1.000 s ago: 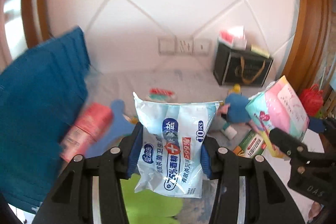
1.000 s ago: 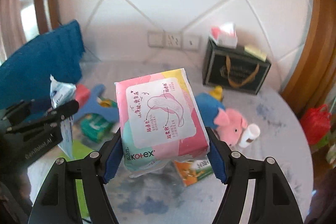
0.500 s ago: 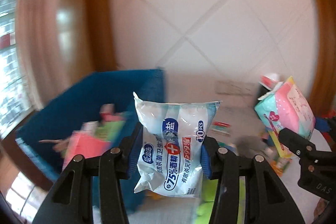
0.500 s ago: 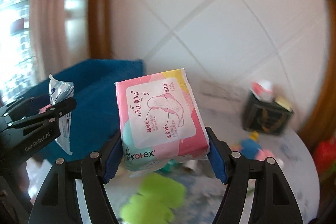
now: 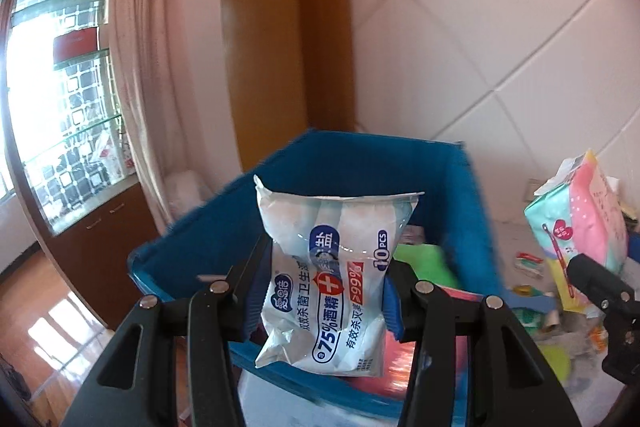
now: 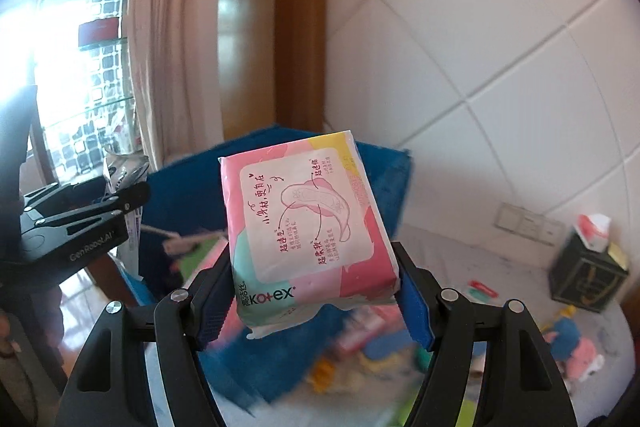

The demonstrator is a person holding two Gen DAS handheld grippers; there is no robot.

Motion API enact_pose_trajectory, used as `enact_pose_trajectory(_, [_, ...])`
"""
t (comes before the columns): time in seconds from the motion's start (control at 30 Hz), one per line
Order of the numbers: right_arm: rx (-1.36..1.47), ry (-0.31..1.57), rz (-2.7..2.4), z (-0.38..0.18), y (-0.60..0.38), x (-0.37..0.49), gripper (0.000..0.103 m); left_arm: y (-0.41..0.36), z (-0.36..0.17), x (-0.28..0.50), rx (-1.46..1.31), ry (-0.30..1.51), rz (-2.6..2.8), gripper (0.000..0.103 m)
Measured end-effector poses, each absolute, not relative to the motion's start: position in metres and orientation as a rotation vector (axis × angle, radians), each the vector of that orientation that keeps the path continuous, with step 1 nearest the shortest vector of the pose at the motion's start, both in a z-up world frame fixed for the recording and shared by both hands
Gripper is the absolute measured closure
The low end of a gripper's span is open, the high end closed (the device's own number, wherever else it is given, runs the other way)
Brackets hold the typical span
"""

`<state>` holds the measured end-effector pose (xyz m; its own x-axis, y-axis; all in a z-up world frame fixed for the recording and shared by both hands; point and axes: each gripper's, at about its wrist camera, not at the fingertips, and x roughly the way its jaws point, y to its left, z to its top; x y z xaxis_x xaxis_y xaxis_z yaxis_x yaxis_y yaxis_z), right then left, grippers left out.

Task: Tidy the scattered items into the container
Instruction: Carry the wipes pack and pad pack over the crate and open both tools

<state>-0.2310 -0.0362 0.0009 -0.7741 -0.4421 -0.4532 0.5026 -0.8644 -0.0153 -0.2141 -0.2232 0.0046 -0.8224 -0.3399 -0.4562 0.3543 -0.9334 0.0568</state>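
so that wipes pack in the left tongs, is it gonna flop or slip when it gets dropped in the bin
The wipes pack looks soft: its sides pinch in where the left tongs squeeze it, so it will probably sag rather than stay stiff. The glossy film suggests it may slide easily. Being flat, it should land without rolling in the blue bin.

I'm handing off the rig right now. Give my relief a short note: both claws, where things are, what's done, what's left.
Left claw: shut on the alcohol wipes pack, in front of the blue container.
Right claw: shut on the Kotex pad pack, near the container too.
Done: some items already lie in the container.
Left: release both packs into it, then collect what remains on the table, such as the pink plush toy.
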Motion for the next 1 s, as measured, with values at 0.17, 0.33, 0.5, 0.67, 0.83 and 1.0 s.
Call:
enact_pose_trajectory(0.17, [0.687, 0.193, -2.534, -0.016, -0.106, -0.256, 0.031, -0.286, -0.014, -0.249, 0.75, 0.001, -2.692, 0.056])
enact_pose_trajectory(0.33, [0.791, 0.243, -2.523, -0.037, -0.153, -0.271, 0.031, -0.317, -0.041, -0.27, 0.842, 0.024, -2.712, 0.056])
enact_pose_trajectory(0.5, [0.844, 0.288, -2.507, -0.051, -0.173, -0.281, 0.031, -0.331, -0.06, -0.279, 0.911, 0.034, -2.708, 0.054])
enact_pose_trajectory(0.67, [0.844, 0.305, -2.512, -0.054, -0.179, -0.283, 0.028, -0.34, -0.066, -0.279, 0.904, 0.052, -2.705, 0.021])
enact_pose_trajectory(0.83, [0.83, 0.29, -2.547, -0.053, -0.182, -0.283, 0.019, -0.344, -0.064, -0.271, 0.869, 0.078, -2.729, 0.001])
enact_pose_trajectory(1.0, [0.797, 0.243, -2.598, -0.039, -0.167, -0.274, 0.0, -0.352, -0.062, -0.26, 0.873, 0.126, -2.718, 0.001])
